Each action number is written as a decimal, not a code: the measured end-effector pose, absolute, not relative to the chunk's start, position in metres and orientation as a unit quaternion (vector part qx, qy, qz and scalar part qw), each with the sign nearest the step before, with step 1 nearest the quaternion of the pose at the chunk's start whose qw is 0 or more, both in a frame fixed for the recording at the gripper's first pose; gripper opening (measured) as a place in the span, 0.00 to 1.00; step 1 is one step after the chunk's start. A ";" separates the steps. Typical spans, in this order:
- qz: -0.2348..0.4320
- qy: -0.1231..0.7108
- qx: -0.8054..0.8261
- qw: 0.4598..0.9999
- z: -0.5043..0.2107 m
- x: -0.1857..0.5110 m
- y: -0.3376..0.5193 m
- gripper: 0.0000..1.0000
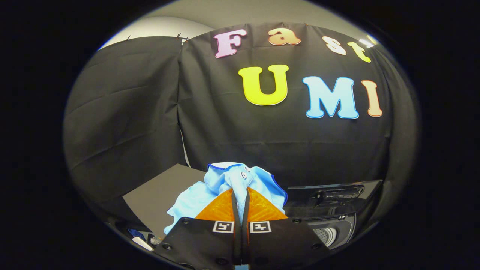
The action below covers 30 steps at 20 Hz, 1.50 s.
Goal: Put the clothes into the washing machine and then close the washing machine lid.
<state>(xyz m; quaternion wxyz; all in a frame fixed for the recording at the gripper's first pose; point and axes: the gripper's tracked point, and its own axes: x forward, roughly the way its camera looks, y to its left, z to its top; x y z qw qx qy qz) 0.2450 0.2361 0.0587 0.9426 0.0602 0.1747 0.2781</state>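
The tool (240, 198) is pinching the blue shirt (228, 180), which bunches over its fingers, lifted above the grey worktop (157, 195), so carry it across to the washer (330, 225) just to the right, lid (333, 197) up, and release over the drum
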 end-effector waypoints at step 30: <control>0.132 0.199 0.067 0.969 -0.014 0.293 0.042 0.02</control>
